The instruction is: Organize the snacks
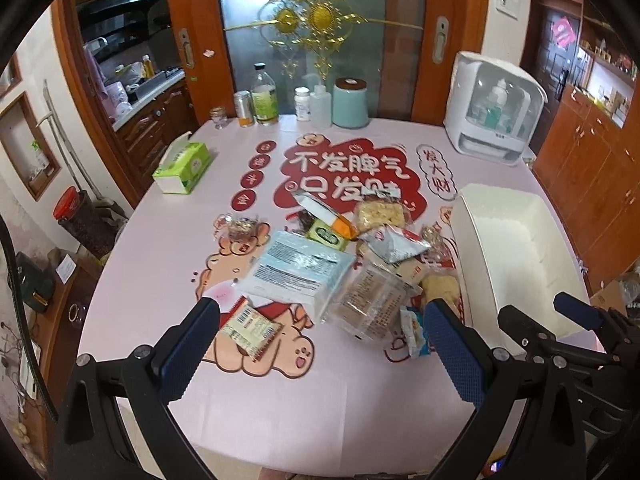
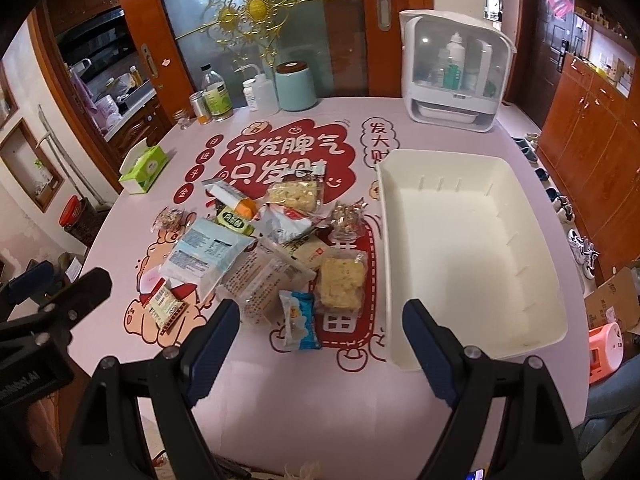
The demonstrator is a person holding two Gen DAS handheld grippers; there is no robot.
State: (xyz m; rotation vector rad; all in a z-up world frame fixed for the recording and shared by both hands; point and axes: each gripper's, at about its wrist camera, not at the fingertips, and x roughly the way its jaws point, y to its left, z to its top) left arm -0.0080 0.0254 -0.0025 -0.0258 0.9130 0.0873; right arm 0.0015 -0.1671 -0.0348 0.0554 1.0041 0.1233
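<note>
Right gripper [image 2: 320, 336]: jaws wide apart, nothing between them, hovering over the near table edge. Dead ahead of it, just past the fingertips, lies the blue packet [image 2: 298, 320]; beyond that, the snack pile [image 2: 272, 236]. The bin [image 2: 560, 280] sits ahead-right, its near-left corner just beside the right finger, long axis running away from the tool, and it looks bare inside.

Left gripper [image 1: 320, 332]: also spread, holding nothing. The pile [image 1: 320, 256] is straight ahead; the barcode packet [image 1: 250, 330] is just beside its left finger. The bin [image 1: 472, 236] is off to its right, beyond the pile.

My read: the right one is nearer both the bin and the packet, so it should carry.

Right view shows the bin interior; left view gets only its side wall and some of the floor.
</note>
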